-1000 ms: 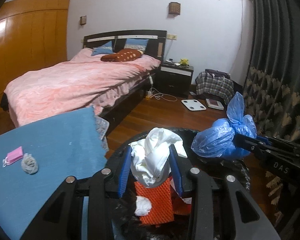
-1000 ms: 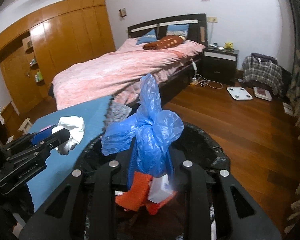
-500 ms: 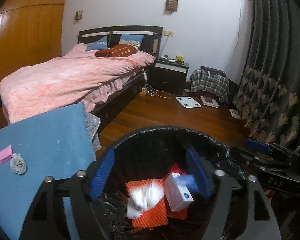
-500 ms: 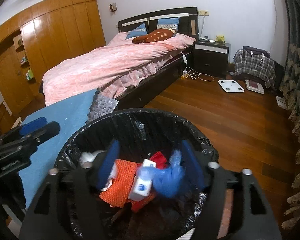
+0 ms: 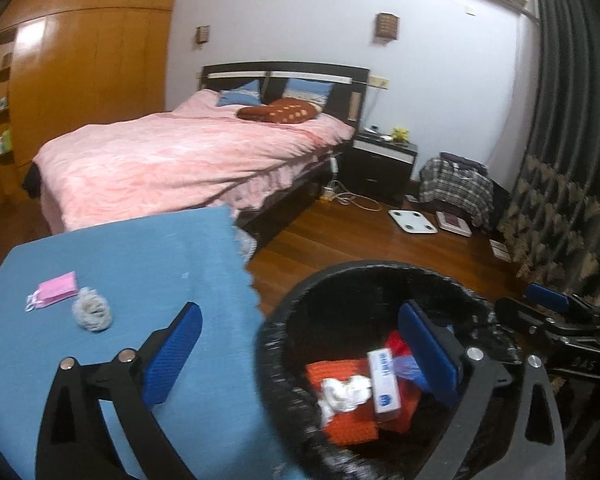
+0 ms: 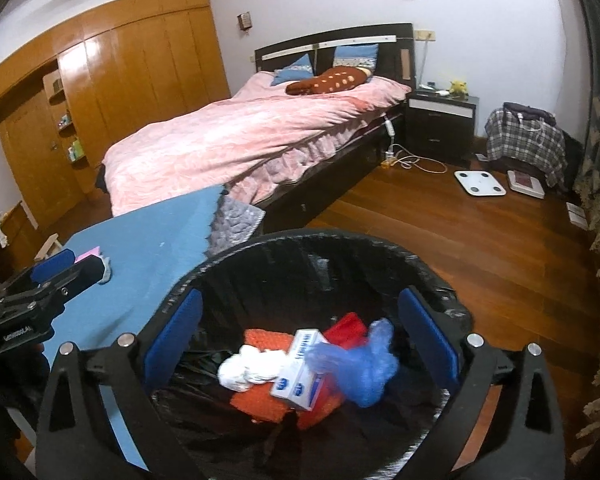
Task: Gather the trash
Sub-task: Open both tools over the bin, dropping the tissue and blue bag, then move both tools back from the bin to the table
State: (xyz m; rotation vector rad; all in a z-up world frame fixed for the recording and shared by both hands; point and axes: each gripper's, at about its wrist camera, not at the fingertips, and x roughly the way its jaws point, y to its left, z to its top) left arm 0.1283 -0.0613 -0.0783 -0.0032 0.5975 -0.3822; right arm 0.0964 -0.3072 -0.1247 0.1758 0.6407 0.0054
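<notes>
A black-lined trash bin (image 6: 228, 258) (image 5: 364, 270) stands beside the blue-covered table (image 5: 148, 264). Inside lie a white crumpled wad (image 6: 252, 368) (image 5: 346, 390), a blue plastic bag (image 6: 364, 364), a white and blue box (image 6: 302, 368) (image 5: 384, 380) and orange mesh (image 6: 260, 404). My right gripper (image 6: 300, 336) is open and empty over the bin. My left gripper (image 5: 300, 352) is open and empty, straddling the bin's left rim and the table edge. A pink mask (image 5: 54, 290) and a grey scrunchie (image 5: 92, 314) lie on the table.
A bed with a pink cover (image 5: 188, 160) stands behind the table. A nightstand (image 5: 384, 164), a plaid bag (image 5: 456, 190), a white scale (image 5: 412, 221) and a cable lie on the wooden floor. Dark curtains (image 5: 560, 160) hang at right. A wooden wardrobe (image 6: 100, 100) fills the left.
Both grippers opened and dropped their loads: the white wad and the blue bag fell into the bin. My left gripper has since shifted left toward the table.
</notes>
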